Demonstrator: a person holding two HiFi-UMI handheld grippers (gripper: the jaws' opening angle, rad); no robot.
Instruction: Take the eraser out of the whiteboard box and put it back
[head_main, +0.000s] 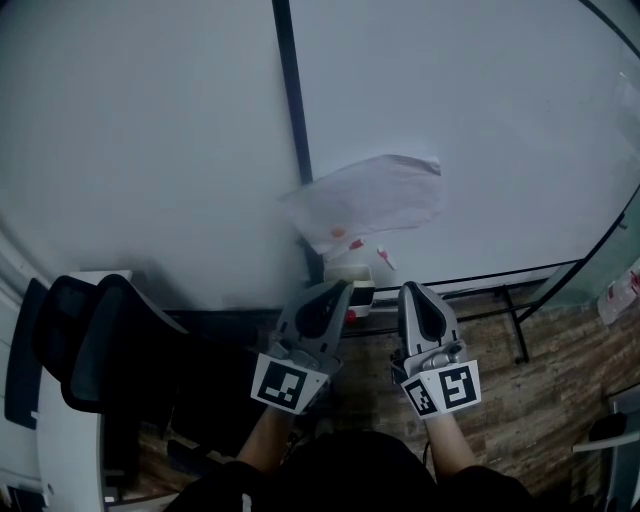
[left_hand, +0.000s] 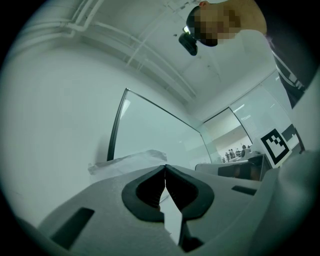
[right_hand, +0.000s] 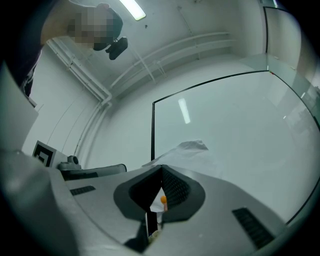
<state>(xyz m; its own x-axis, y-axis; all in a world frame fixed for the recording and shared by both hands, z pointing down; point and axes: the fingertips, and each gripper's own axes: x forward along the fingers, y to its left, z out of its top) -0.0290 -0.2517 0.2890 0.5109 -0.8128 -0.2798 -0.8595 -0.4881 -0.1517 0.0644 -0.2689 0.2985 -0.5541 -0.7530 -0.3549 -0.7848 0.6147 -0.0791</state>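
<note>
eraser cannot be made out in any view. it is in neither tool and nowhere on the floor that shows, so it may sit inside the box (head_main: 352, 272), which is too small and too shaded to see into. the box hangs at the foot of the whiteboard (head_main: 150, 150), right under a crumpled sheet (head_main: 372, 198) stuck to it.

the scene fits two stages: eraser in the box waiting to be lifted, or eraser set back in. nothing here decides between them.

for either, my judgement is that work at the box goes best from the front and low, since the sheet overhangs its mouth and would catch on a tool coming from above. one tool at a time, as the box is narrow.

left tool (head_main: 345, 288) points at the box from just below it. its tips meet, with only a thin slit lower down, and it grips nothing. right tool (head_main: 410, 291) sits just beside, tips likewise together and bare. an orange speck (right_hand: 163, 199) shows through its slit, beyond the tool, not held by it.
</note>
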